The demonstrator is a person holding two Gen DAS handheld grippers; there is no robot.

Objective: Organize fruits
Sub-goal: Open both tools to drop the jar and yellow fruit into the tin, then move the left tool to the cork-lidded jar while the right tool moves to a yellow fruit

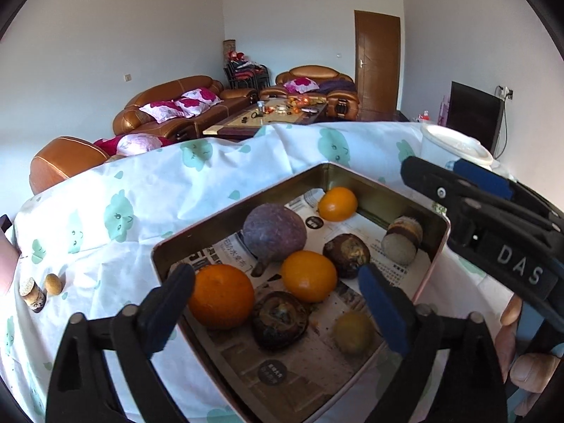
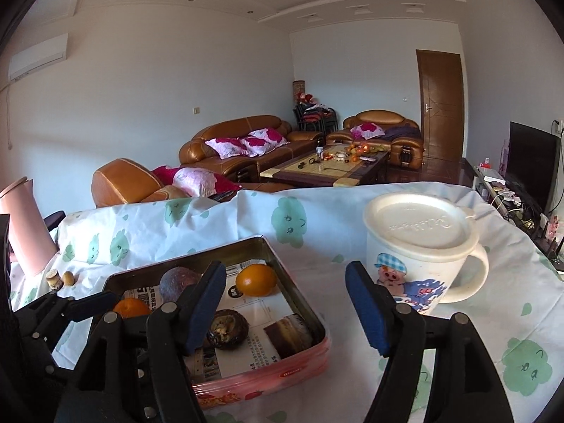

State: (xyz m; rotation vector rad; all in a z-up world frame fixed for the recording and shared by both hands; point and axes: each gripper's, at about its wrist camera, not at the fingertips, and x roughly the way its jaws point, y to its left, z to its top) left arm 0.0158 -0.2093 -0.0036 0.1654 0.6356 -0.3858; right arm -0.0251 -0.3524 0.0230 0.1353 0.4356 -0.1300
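Both grippers hang wide open over my table, holding nothing. My left gripper (image 1: 278, 303) hovers above the tin (image 1: 437, 243), which is lined with newspaper (image 1: 303, 370). Between its fingers I see an orange (image 1: 221, 296) just inside the left finger, a second orange (image 1: 308, 275) ahead of centre, and a dark brown fruit (image 1: 280, 319) touching both. A small yellowish fruit (image 1: 353, 331) lies close by the right finger. Farther ahead sit a purple fruit (image 1: 274, 231), another dark brown one (image 1: 346, 255), a third orange (image 1: 337, 203) in the far corner, and a fuzzy brown-and-grey piece (image 1: 402, 241) against the right wall. Well off to its left, two small brown pieces (image 1: 40, 289) lie on the cloth (image 1: 141, 190). My right gripper (image 2: 285, 312) hangs over the tin's right edge; the tin lies to its left and a lidded mug (image 2: 419, 246) stands just ahead to its right. From the left view, the right gripper reaches in from that side, above the tin's right wall.
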